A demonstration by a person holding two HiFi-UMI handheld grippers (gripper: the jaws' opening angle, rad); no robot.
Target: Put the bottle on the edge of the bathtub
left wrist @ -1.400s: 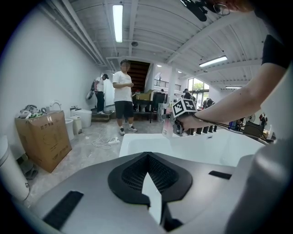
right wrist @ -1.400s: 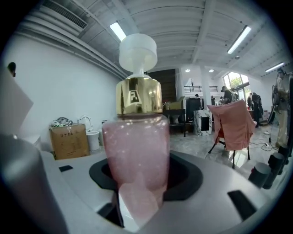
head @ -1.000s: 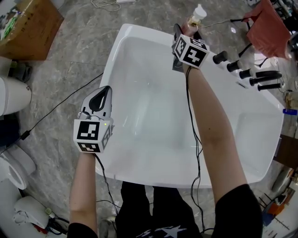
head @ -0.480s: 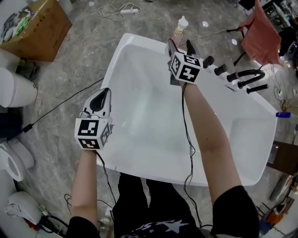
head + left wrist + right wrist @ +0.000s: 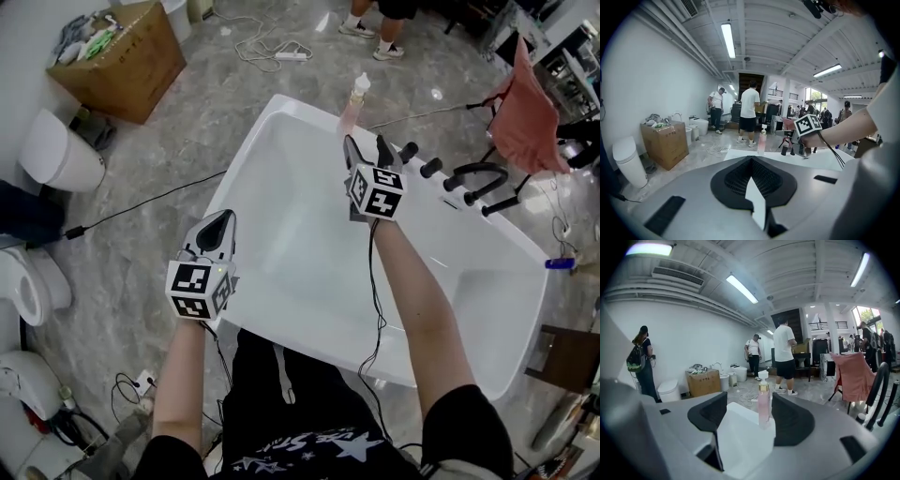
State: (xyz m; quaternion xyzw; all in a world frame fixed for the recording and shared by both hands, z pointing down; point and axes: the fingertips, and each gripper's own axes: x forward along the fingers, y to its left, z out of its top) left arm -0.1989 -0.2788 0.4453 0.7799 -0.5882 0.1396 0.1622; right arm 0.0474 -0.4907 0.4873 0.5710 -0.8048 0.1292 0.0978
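Note:
A pink pump bottle [image 5: 353, 99] stands upright on the far corner rim of the white bathtub [image 5: 232, 184]. My right gripper [image 5: 366, 148] hovers over the tub a little short of the bottle, open and holding nothing. In the right gripper view the bottle [image 5: 763, 398] stands on the rim [image 5: 740, 432] ahead, seen between the spread jaws of the right gripper [image 5: 750, 414]. My left gripper [image 5: 218, 228] hangs over the tub's left rim, shut and empty. The left gripper view shows the left gripper [image 5: 752, 183] with its pads together, the bottle [image 5: 761, 140] far ahead.
Black tap handles [image 5: 452, 174] line the tub's far right rim. A pink cloth [image 5: 529, 116] hangs at the right. A cardboard box [image 5: 123, 54] and a toilet [image 5: 60, 152] stand on the floor to the left, with cables [image 5: 272, 49] beyond. People stand further back.
My right gripper has drawn back from the bottle toward me, and the gap between them has grown. The bottle stays upright on the rim. The left gripper has barely moved.

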